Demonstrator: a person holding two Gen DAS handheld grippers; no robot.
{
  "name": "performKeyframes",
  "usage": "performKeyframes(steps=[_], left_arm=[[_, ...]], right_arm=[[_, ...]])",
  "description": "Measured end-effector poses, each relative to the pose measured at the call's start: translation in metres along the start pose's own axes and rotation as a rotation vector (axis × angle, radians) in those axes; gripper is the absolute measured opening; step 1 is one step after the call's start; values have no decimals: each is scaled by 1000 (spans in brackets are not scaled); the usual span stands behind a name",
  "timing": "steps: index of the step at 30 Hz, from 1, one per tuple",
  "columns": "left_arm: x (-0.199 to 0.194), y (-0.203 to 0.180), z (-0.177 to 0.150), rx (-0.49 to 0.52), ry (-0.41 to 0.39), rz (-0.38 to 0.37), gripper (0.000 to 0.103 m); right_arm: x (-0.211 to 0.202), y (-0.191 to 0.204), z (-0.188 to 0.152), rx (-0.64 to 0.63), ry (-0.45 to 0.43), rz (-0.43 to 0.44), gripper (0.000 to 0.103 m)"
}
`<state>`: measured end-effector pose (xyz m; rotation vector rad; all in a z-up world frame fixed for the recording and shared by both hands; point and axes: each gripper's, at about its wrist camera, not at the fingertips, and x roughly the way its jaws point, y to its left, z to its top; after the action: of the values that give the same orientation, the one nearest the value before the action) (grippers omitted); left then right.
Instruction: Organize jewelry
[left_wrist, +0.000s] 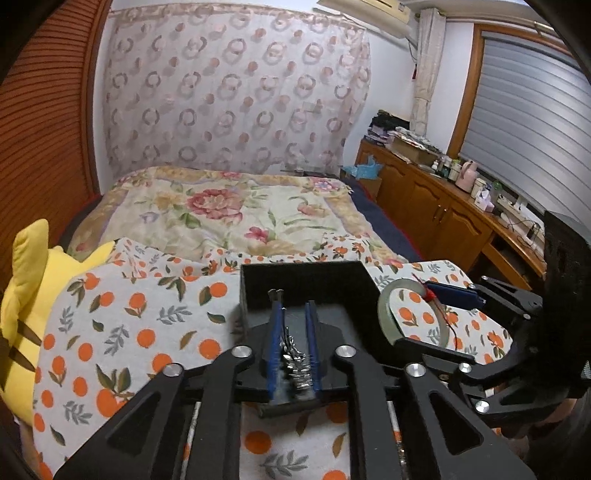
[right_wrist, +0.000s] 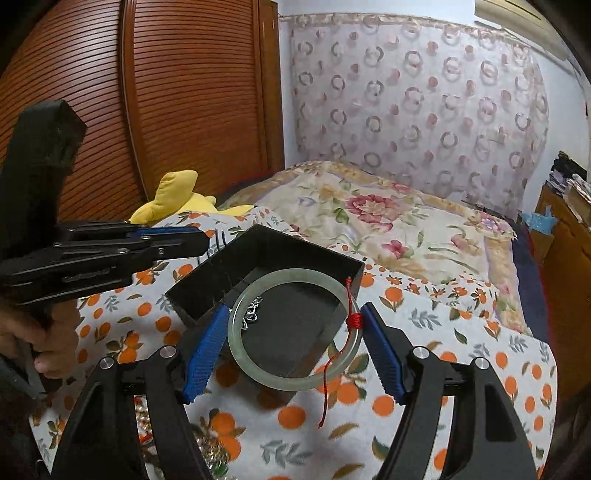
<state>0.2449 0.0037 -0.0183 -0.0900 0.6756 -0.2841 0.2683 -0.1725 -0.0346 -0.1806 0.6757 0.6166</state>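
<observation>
Bangle (right_wrist: 295, 332): pale green, red cord tied on, clamped between the right tool (right_wrist: 295, 345) pads, centre of the right view, over the black box (right_wrist: 207, 291).
Left tool (left_wrist: 293, 332): narrowly parted around a silver chain (left_wrist: 293, 354) above the box.
Box: on the orange-print cloth (left_wrist: 129, 325) on the bed.

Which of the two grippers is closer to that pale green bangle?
The right gripper. The green bangle sits between its blue fingers, held above the black box. The left gripper is off to the bangle's left, over the box, with a silver chain between its fingers.
</observation>
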Motion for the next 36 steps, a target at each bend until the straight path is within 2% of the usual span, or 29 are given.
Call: performKeyframes(steps=[4, 7, 9, 11, 12, 14, 18, 20, 27, 36], left_arm=[[-6, 10, -1, -6, -9, 16, 26], [-13, 18, -3, -13, -10, 26, 30], [-20, 22, -7, -13, -16, 43, 38], [-25, 25, -12, -1, -19, 69, 52], [-27, 26, -14, 7, -19, 81, 55], [-31, 28, -21, 16, -17, 102, 66], [-38, 32, -33, 22, -12, 125, 78], [-42, 32, -41, 27, -12, 143, 88], [-57, 25, -62, 30, -3, 161, 95], [-74, 0, -103, 72, 37, 138, 95]], right_arm=[[16, 3, 9, -16, 13, 10, 75], [28, 8, 13, -38, 29, 13, 75], [39, 13, 14, -54, 48, 9, 75], [48, 16, 13, -63, 65, 3, 75], [51, 18, 14, -65, 70, 2, 75], [55, 19, 13, -63, 80, -2, 75], [59, 21, 14, -57, 85, -13, 75], [57, 21, 14, -54, 78, -18, 78], [20, 17, 9, -29, 24, -40, 81], [-44, 30, -33, 15, -9, -49, 81]])
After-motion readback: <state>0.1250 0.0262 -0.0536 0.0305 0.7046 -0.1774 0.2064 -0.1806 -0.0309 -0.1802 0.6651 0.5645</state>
